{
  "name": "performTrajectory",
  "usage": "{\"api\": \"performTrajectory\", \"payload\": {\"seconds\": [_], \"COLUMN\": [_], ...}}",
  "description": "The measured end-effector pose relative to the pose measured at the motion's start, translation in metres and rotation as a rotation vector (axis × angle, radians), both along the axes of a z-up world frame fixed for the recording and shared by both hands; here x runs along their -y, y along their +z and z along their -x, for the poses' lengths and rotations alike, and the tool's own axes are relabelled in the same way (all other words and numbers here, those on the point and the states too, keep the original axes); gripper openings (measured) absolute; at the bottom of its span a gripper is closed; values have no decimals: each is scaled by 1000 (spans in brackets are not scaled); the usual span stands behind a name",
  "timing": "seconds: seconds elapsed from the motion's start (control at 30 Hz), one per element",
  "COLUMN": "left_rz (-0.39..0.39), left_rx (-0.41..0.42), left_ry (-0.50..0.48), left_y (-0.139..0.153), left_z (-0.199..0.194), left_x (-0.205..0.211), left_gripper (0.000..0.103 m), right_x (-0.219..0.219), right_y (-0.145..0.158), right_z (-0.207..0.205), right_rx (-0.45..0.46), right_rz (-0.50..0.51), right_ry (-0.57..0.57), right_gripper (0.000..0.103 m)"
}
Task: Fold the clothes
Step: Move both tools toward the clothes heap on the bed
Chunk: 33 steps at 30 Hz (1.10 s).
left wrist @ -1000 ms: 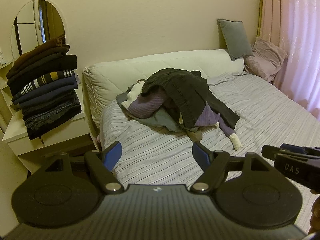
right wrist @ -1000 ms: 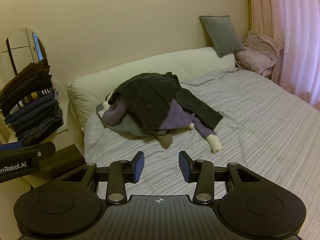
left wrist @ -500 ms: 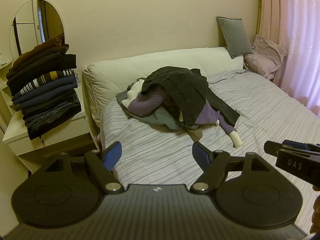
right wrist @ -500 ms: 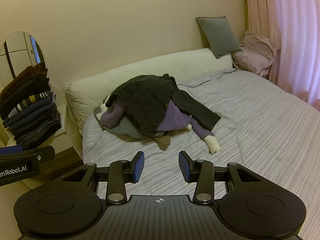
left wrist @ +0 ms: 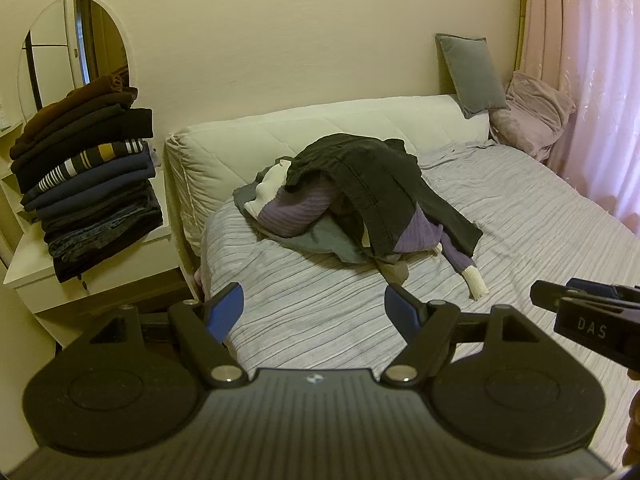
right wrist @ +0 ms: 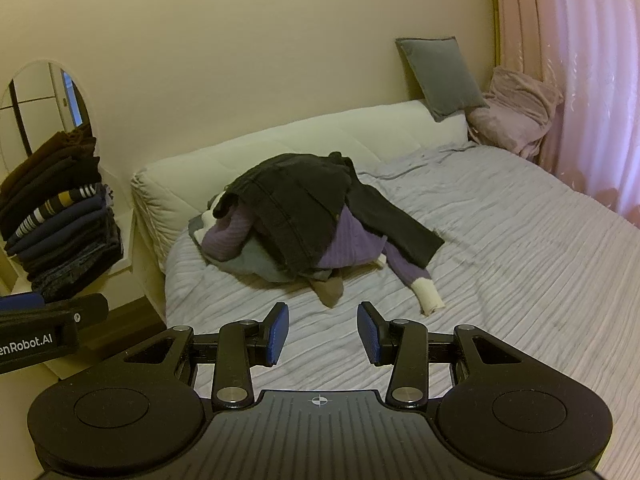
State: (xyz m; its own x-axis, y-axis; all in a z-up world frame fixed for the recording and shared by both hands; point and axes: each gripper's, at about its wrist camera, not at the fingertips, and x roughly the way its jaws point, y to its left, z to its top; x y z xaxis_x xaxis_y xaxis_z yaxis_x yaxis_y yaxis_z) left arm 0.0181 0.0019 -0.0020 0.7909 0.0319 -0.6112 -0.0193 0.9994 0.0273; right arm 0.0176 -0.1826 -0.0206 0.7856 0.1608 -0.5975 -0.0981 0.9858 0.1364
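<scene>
A loose heap of clothes is seen near the head of a striped bed, while a tall stack of folded garments is kept on a white surface beside it, under an oval mirror. In the heap, a black garment is draped over a purple knit sweater, whose white cuff is stretched toward the foot of the bed; grey and brown pieces are trapped beneath. The left tool is held above the near part of the bed with its blue pads wide apart and nothing between them. The right tool is likewise held short of the heap, its pads parted more narrowly and empty. Each tool is glimpsed at the edge of the other's view. By the look of things, part of the folding is accounted for by the stack, though whether it was made in this session cannot be told; several crumpled items on the bed are left to be spread, folded and stacked. A grey cushion and a pink bundle are propped by the curtain, apart from the work.
</scene>
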Motion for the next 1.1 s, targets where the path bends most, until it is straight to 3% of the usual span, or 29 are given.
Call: {"api": "performTrajectory", "payload": {"seconds": [0.63,1.1], "left_rz": [18,24], "left_rx": [-30,-67], "left_ry": [-37,-73], "left_y": [-10,-28], "left_z": [-67,-147], "left_x": [-20,-46], "left_gripper": [75,75], "right_x": [-10,-32], "right_y": [-5,-23], "right_z": [-51,-125], "right_rx": [-32,-79], "right_rz": [17,15], "right_ry": [-43,-98], "right_gripper": [42,42]}}
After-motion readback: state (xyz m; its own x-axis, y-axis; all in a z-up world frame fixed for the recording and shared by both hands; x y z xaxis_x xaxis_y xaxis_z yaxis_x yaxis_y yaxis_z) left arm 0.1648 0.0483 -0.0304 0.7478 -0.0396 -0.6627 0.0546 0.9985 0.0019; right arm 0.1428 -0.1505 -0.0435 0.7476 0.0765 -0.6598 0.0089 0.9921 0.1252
